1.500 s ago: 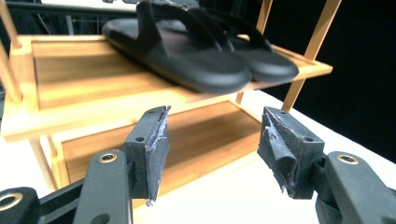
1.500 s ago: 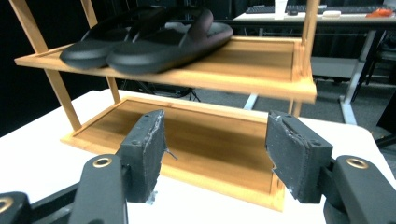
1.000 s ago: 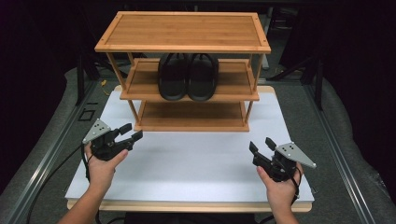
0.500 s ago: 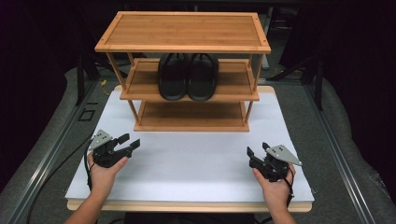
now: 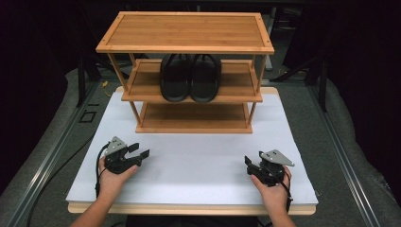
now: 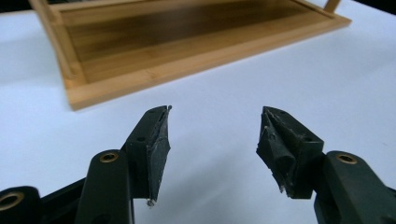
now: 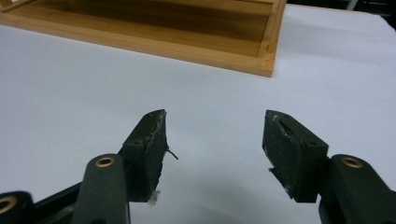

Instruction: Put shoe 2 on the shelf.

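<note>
In the lower left of the high view, the left gripper (image 5: 137, 154) is resting low over the white bench (image 5: 198, 165), held in the person's left hand (image 5: 113, 177), its fingers (image 6: 152, 144) standing apart with nothing between them. In the left gripper view the bottom tier of the rack is lying across the upper part of the frame, well apart from the fingers. In the upper middle of the high view, the wooden rack (image 5: 187, 30) with 3 tiers is standing on the bench, and the 2 black sandals (image 5: 190, 78) are sitting side by side, touching, on its middle tier. In the lower right, the right gripper (image 5: 253, 165), held in the right hand (image 5: 274, 189), is also sitting low over the bench, its fingers (image 7: 289, 149) spread apart and empty.
</note>
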Tool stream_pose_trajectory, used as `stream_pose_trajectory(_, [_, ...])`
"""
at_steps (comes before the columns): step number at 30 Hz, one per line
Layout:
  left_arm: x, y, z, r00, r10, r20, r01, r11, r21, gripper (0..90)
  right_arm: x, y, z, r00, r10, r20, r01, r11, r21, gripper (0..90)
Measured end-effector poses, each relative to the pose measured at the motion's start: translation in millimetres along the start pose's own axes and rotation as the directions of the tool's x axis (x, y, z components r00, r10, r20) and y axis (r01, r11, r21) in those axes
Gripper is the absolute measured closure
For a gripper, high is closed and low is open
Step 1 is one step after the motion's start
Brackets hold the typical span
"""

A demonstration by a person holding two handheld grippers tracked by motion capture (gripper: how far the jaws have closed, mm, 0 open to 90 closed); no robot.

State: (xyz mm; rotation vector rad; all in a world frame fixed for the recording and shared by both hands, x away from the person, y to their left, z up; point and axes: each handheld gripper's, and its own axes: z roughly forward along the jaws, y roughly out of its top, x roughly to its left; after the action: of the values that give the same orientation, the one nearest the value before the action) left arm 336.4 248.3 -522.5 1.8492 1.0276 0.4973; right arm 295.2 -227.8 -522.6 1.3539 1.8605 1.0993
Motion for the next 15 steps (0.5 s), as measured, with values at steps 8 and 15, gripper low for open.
stream_pose_trajectory(8, [-7.3, -3.4, 12.5, 0.9992, 0.029, 0.027, -0.03, 0.9988, 0.04, 42.9, 1.6, -1.4, 4.5, 0.9999, -0.012, -0.007, 0.012, 1.0, 0.015, 39.9])
stream_pose_trajectory(15, [-13.5, -4.8, 16.1, 0.9975, 0.04, 0.057, -0.044, 0.9971, 0.063, 42.3, -1.7, -2.8, 7.8, 1.0, 0.001, -0.006, 0.0, 1.0, 0.025, 40.0])
